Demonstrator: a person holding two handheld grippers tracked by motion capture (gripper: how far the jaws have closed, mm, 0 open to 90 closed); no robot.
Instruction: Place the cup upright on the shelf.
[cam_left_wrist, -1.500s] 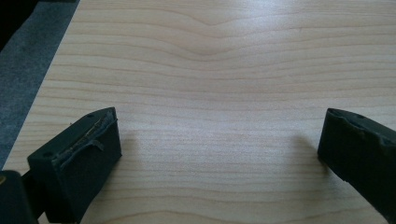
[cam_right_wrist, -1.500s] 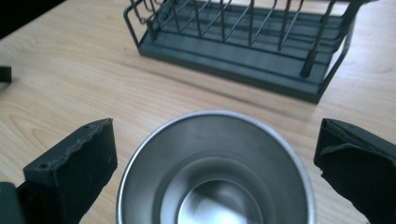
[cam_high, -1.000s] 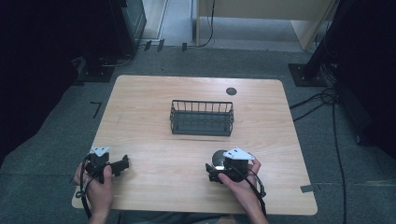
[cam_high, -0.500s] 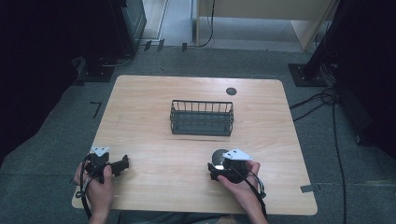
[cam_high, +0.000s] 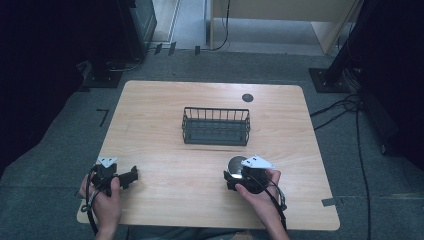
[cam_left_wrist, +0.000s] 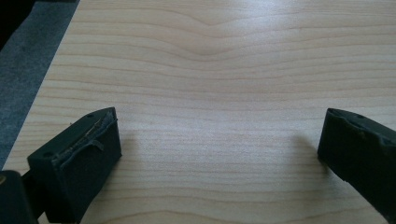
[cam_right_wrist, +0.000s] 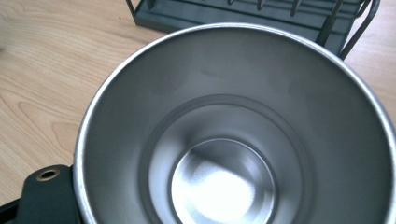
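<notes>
Two grippers rest low at the near edge of the table (cam_high: 165, 100) in the high view. The left gripper (cam_high: 131, 176) lies idle on bare wood, far to the side of the right gripper (cam_high: 231, 176), which sits at a metal cup (cam_high: 236, 167); the wire basket (cam_high: 216, 126) stands just beyond it, probably the place for the cup. In the left gripper view, the jaws stand wide apart with nothing but wood between them. In the right gripper view, the cup (cam_right_wrist: 233, 140) opens directly in front, one jaw touching its rim outside at lower left. The jaws have just been closing, so I judge they pinch the cup's wall to lift it toward the basket (cam_right_wrist: 261, 14) behind.
</notes>
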